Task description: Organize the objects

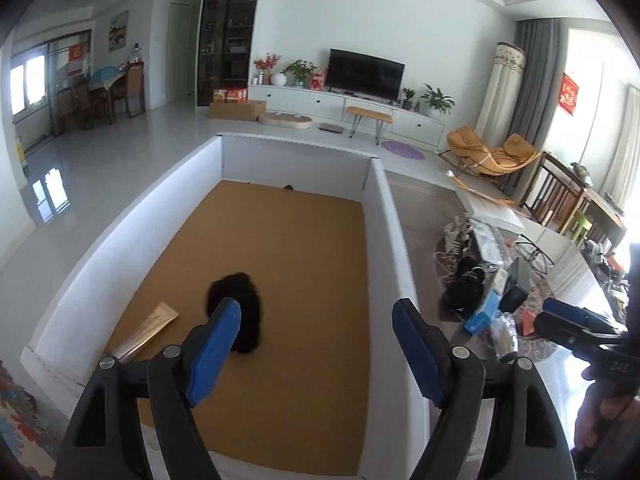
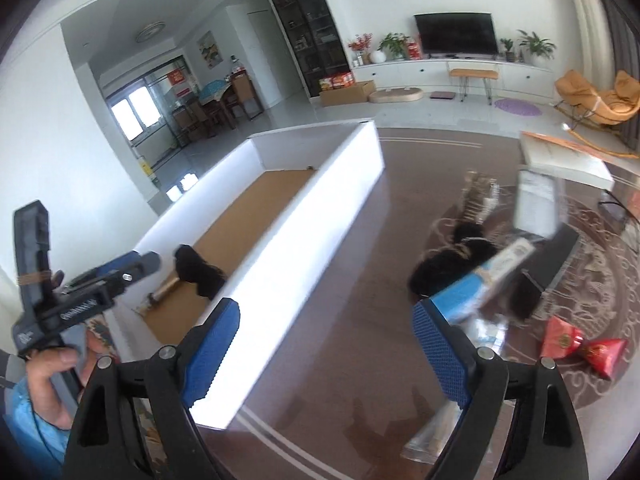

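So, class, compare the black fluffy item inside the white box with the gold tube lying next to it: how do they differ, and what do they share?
The black fluffy item is dark, soft-looking and rounded, while the gold tube is shiny, flat and long. The fluffy item sits nearer the middle of the box floor; the tube lies closer to the left wall, at a slant. The fluffy item looks bulkier than the thin tube. Both rest on the brown floor of the white box, and neither open gripper holds them.

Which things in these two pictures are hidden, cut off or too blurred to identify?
- Black fluffy object in the white box: left wrist view, partly behind a blue finger; nature unclear.
- Gold tube: near end hidden by the gripper frame.
- Pile on the table: right wrist view, motion blur; only a blue box and red packets stand out.
- Tiny dark thing at the far wall: too small.
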`<state>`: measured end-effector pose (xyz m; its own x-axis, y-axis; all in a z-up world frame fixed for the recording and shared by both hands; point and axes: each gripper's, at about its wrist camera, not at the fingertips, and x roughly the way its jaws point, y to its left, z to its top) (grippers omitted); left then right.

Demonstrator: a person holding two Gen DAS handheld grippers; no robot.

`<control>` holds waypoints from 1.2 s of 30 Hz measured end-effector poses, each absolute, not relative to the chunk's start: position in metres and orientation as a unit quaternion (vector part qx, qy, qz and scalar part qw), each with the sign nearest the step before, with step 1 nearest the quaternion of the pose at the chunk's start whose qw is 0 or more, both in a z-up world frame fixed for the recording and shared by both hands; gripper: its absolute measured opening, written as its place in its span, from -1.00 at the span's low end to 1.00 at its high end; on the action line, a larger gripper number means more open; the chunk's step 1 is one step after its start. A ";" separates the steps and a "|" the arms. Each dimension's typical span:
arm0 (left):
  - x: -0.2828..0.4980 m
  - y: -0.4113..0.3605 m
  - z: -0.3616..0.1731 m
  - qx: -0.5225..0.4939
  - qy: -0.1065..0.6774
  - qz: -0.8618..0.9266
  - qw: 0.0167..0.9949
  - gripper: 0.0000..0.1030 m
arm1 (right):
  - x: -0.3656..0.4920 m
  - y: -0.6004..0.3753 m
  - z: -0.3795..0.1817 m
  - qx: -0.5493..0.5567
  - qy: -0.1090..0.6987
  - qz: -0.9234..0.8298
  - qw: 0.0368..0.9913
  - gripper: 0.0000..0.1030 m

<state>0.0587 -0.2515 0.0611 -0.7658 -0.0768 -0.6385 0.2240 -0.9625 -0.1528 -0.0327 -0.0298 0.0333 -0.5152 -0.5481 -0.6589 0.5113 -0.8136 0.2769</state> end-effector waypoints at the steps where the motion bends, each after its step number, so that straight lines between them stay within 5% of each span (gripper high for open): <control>1: 0.057 -0.234 0.066 0.327 0.112 -0.937 0.054 0.51 | -0.033 -0.004 0.027 0.384 -0.032 -0.881 0.275 0.75; 3: 0.058 -0.191 0.072 0.322 0.109 -0.940 -0.010 0.56 | -0.029 0.053 0.010 0.386 -0.053 -0.898 0.207 0.76; 6: 0.056 -0.126 0.061 0.338 0.096 -0.932 -0.093 0.91 | -0.029 0.119 -0.013 0.406 -0.055 -0.908 0.088 0.76; 12: 0.030 -0.067 -0.013 0.400 0.093 -0.907 -0.088 0.92 | -0.030 0.181 -0.042 0.418 -0.017 -0.908 -0.033 0.76; 36: -0.031 -0.080 -0.076 0.455 0.017 -0.890 0.033 0.98 | -0.040 0.192 -0.079 0.453 -0.026 -0.889 -0.057 0.76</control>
<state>-0.0311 -0.0802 -0.0760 -0.5835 -0.0436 -0.8109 0.0753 -0.9972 -0.0006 -0.0400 0.1923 -0.0789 -0.5832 0.0781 -0.8086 -0.1257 -0.9921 -0.0052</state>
